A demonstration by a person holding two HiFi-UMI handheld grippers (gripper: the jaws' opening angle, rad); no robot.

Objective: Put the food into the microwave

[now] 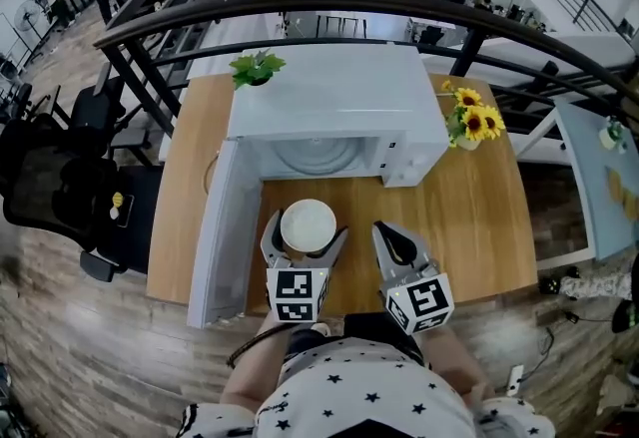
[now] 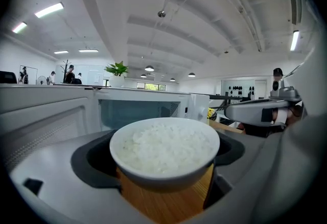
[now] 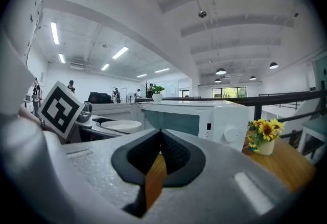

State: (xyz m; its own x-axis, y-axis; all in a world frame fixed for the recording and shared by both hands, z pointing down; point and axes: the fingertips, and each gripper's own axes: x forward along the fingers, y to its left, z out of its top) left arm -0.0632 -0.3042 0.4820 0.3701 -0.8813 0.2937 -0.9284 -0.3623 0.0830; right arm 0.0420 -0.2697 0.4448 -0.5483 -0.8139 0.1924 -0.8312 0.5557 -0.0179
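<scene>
So the carry-in step is what's being done here, judging by the layout. The bowl (image 1: 308, 224) of rice is held by the left gripper (image 1: 306, 237), with the jaws set fairly wide around its sides just under the rim. It's kept just in front of the microwave (image 1: 339, 107), not inside yet. Whether it's lifted or resting on the table (image 1: 469, 226) can't really be told. In the left gripper view the rice is seen heaped level in the bowl (image 2: 164, 149), and the cavity is straight ahead.

The right gripper (image 1: 387, 231) is parked just beside it to the right, with the jaws pinched together and nothing held between them.

The door (image 1: 215, 236) is already swung fully open to the left, so nothing needs opening. What's probably called for next:
- the bowl is kept level and pushed straight forward over the sill
- it gets set down on the turntable (image 1: 315, 155)
- the jaws are spread and backed out
- the door is shut afterwards, likely with the free right gripper

Count of stuff:
- one bowl
- one microwave
- two grippers
- one table
- one plant (image 1: 257, 67) on the microwave's top
- one bunch of sunflowers (image 1: 474, 119) at its right
</scene>
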